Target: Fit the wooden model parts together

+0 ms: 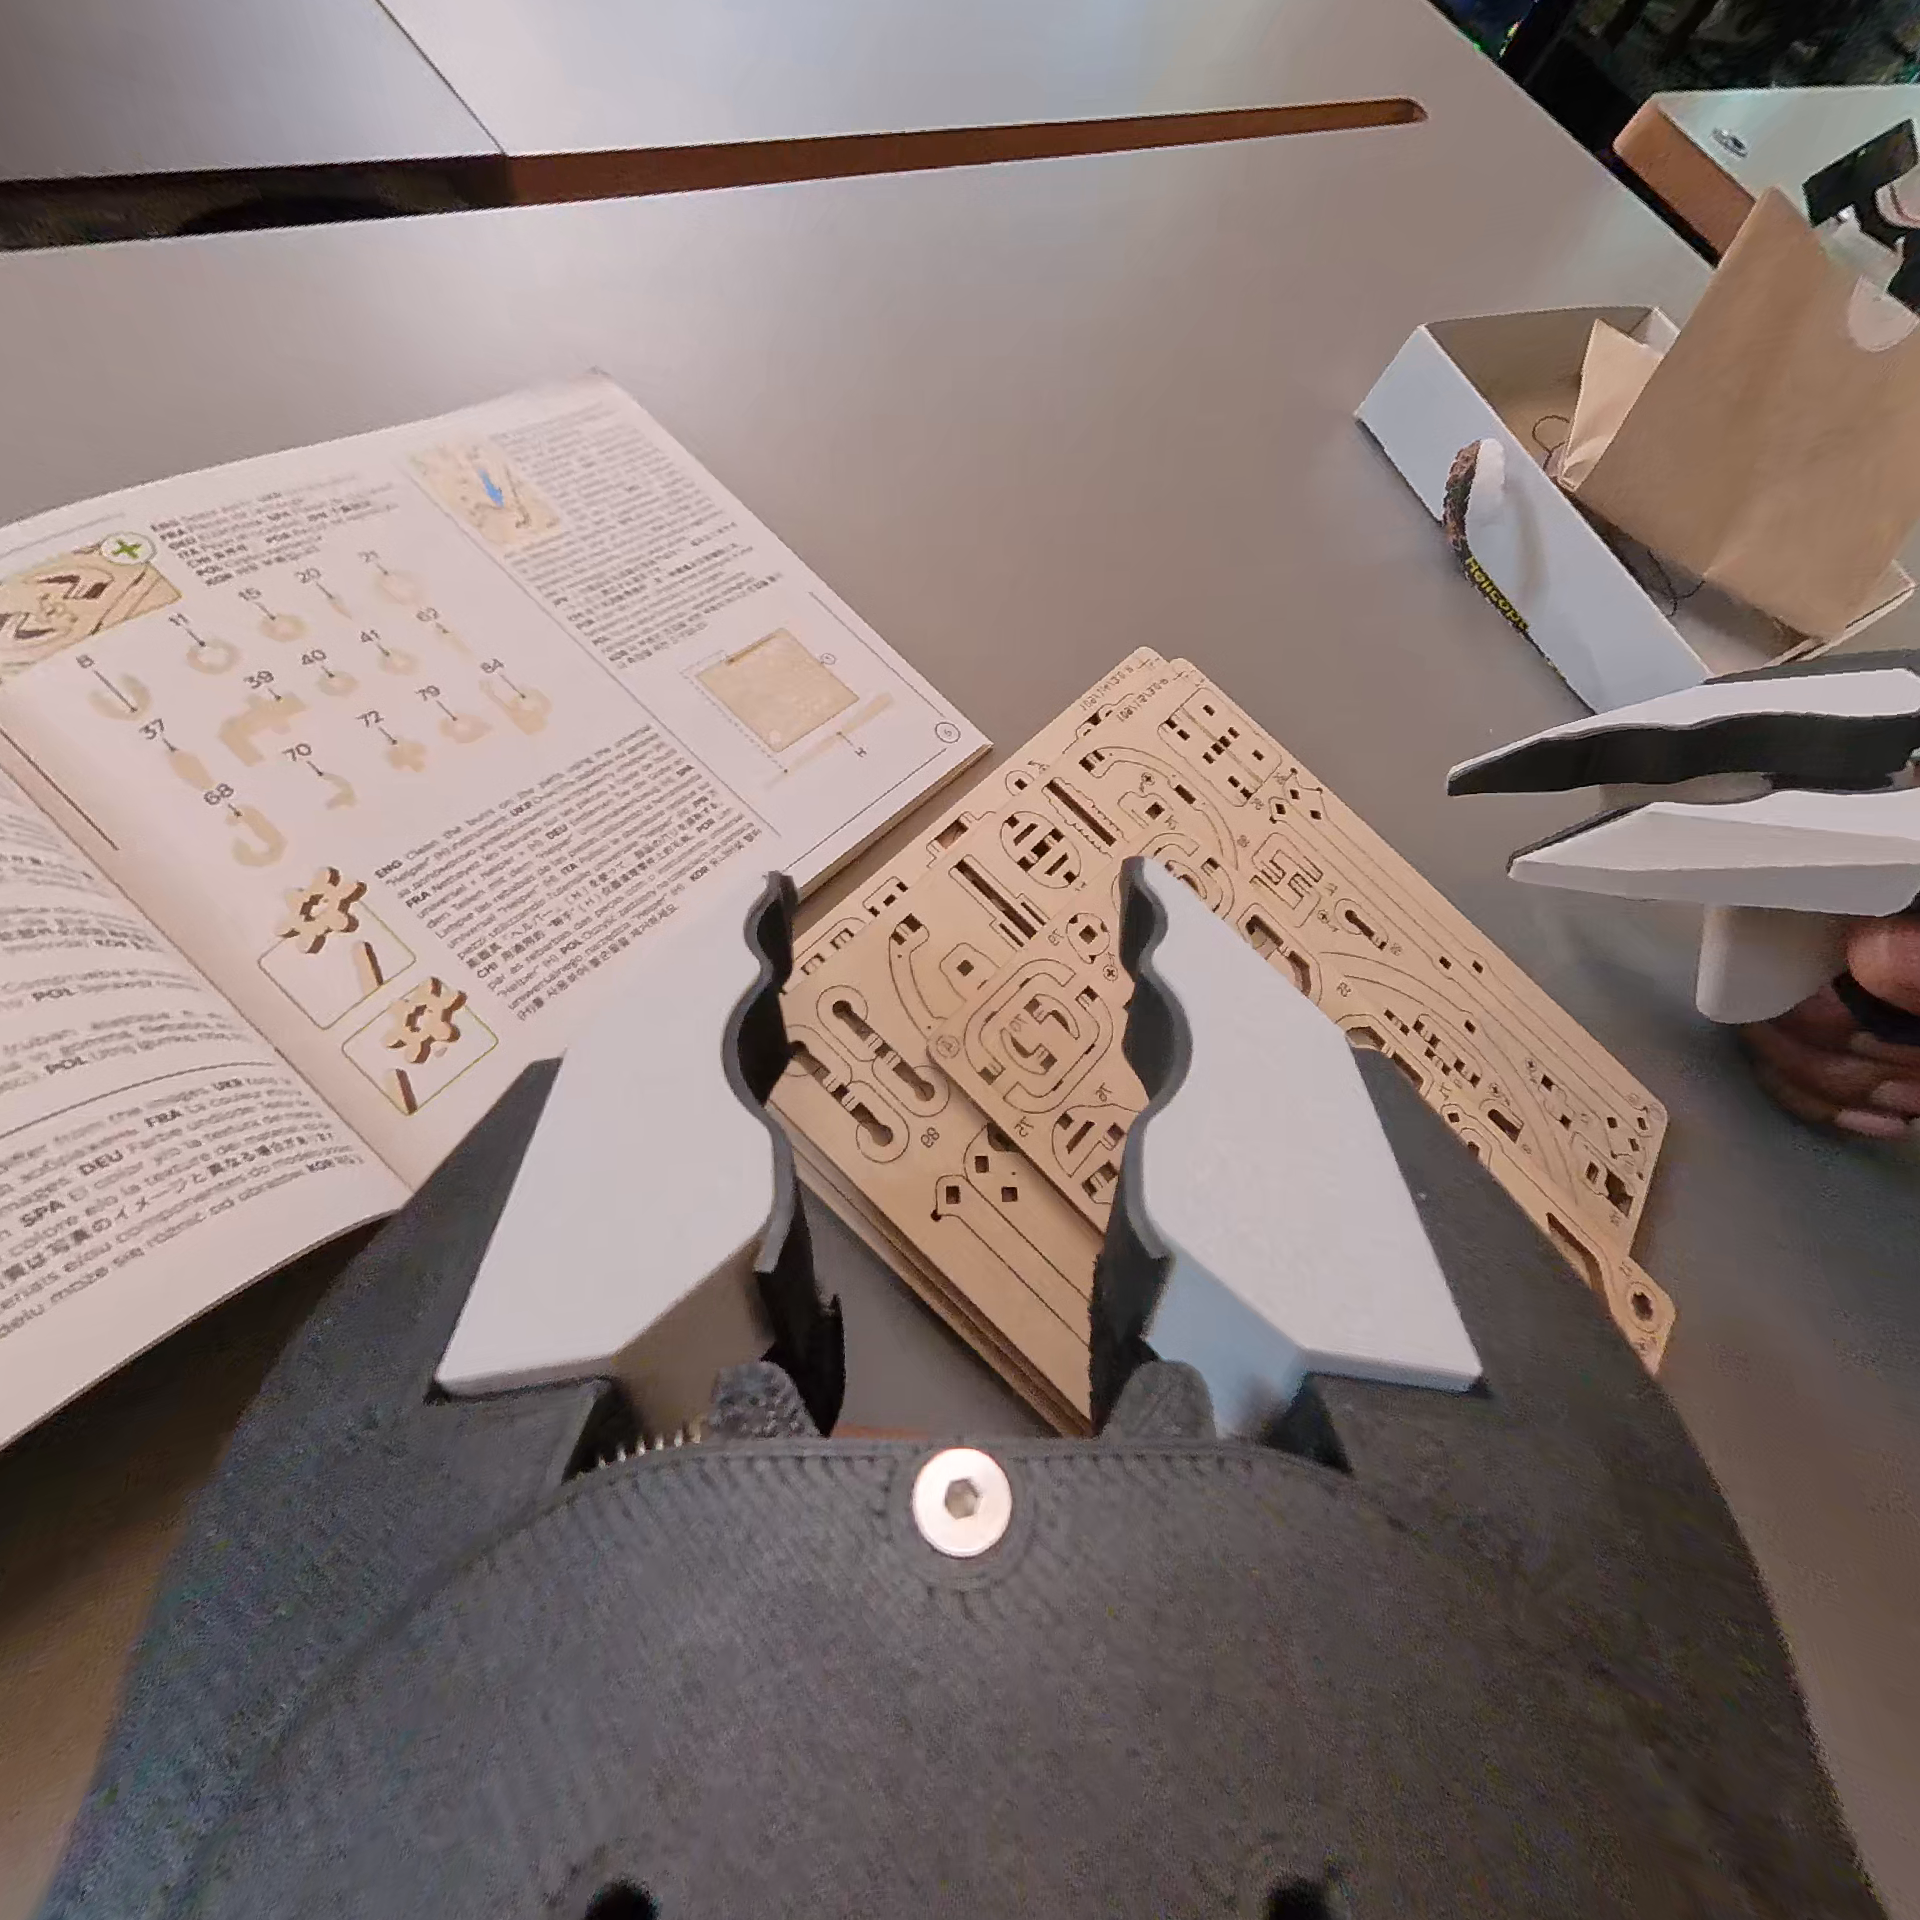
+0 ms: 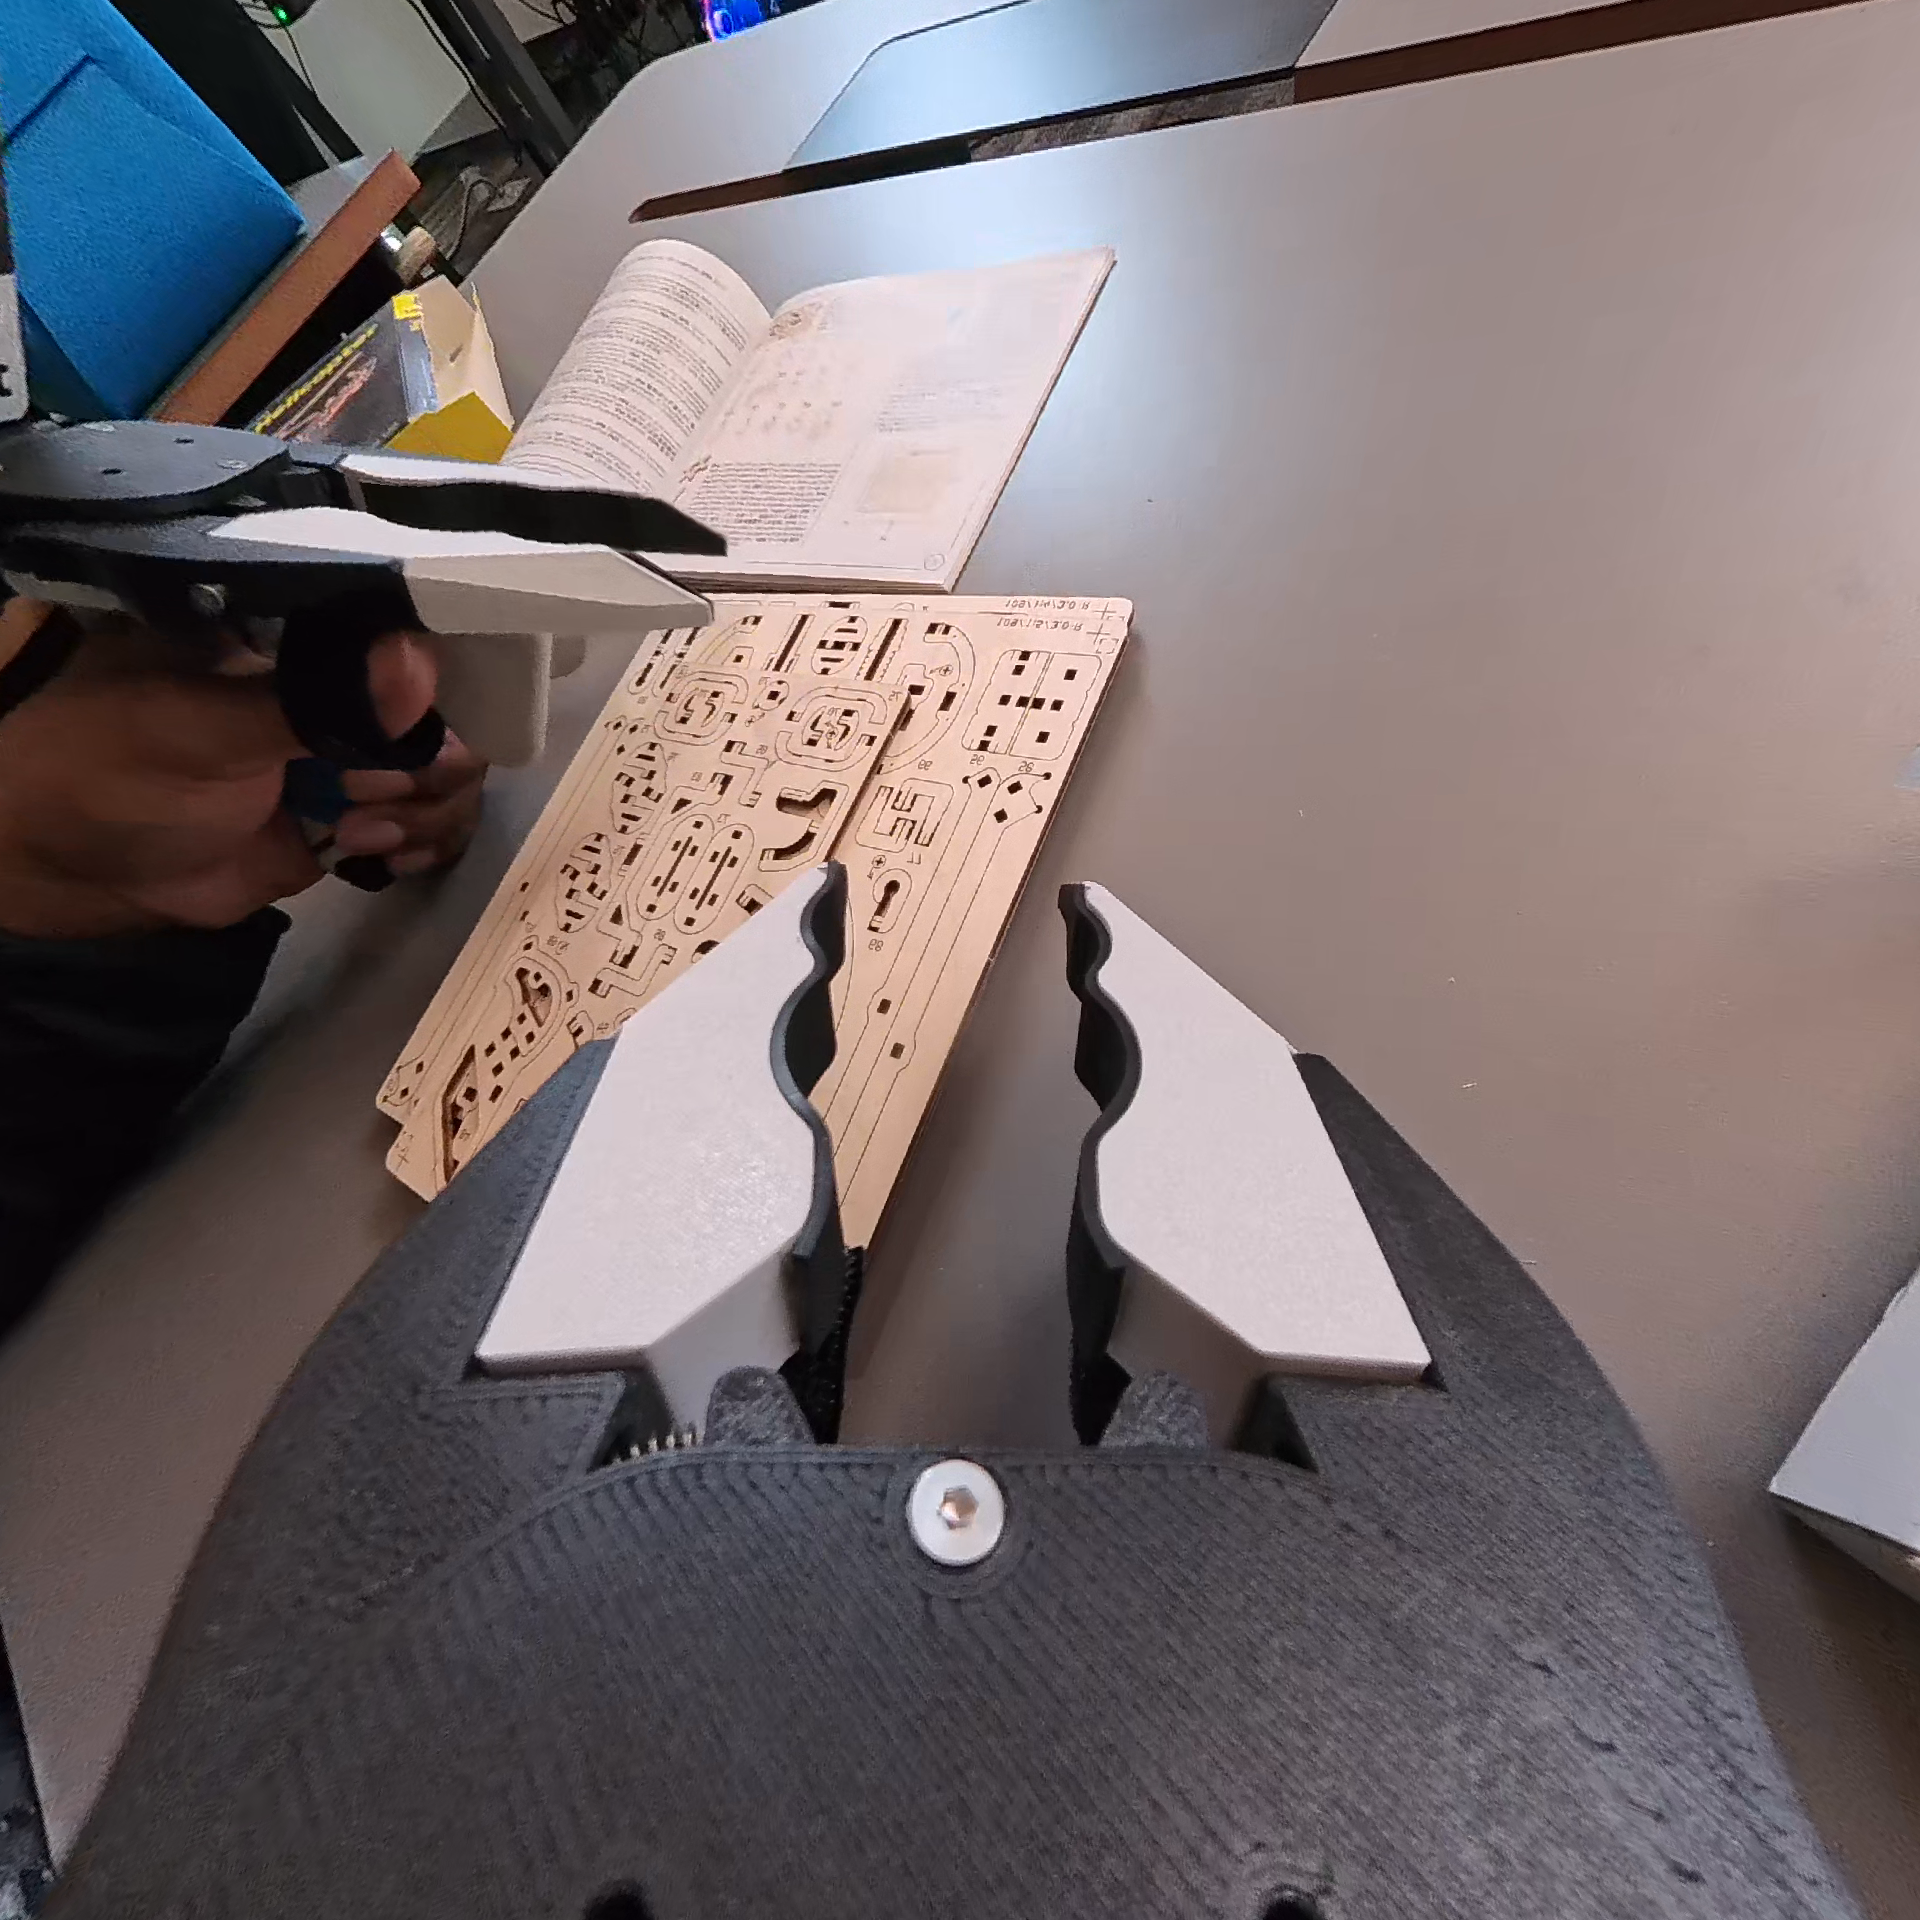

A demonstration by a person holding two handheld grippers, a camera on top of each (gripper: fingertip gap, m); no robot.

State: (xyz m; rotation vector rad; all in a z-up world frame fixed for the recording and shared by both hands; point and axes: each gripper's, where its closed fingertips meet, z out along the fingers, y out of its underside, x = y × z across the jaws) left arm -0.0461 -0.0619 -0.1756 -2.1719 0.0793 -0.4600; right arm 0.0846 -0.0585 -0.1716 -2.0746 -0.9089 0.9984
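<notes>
A stack of pale wooden laser-cut part sheets (image 1: 1226,997) lies flat on the grey table; it also shows in the right wrist view (image 2: 831,831). My left gripper (image 1: 956,883) is open and empty, hovering just above the near left part of the sheets. My right gripper (image 2: 951,883) is open and empty, low over the sheets' near right edge. In the left wrist view the right gripper (image 1: 1486,821) comes in from the right. In the right wrist view the left gripper (image 2: 707,571) comes in from the left, held by a hand (image 2: 208,790).
An open instruction booklet (image 1: 364,779) lies left of the sheets, touching their far corner. A white cardboard box (image 1: 1538,499) with brown paper bags (image 1: 1766,436) stands at the right. A yellow and black box (image 2: 416,384) sits at the table's far left edge. A slot (image 1: 935,156) runs across the table behind.
</notes>
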